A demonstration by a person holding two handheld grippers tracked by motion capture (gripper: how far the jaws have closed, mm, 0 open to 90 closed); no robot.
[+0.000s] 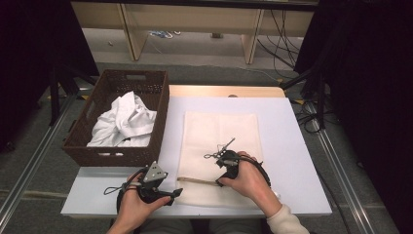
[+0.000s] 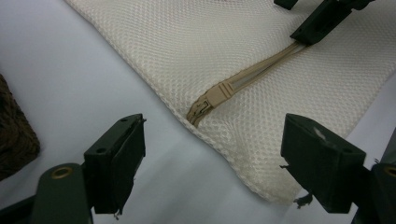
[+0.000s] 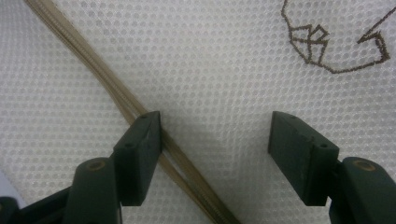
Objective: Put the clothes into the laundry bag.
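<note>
Both grippers at the mesh bag (image 1: 220,146) zipper (image 2: 219,93).
Left gripper (image 2: 212,158) wide open beside the zipper end; right gripper (image 3: 215,154) wide open, one jaw on the zipper.

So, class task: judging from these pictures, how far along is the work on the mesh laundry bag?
Done: the mesh bag lies flat on the table. In hand: the right hand-held gripper rests open on the mesh with one jaw at the tan zipper; the left hand-held gripper hovers open near the zipper pull. Left: nothing is gripped yet, and the white clothes are in the basket.
</note>
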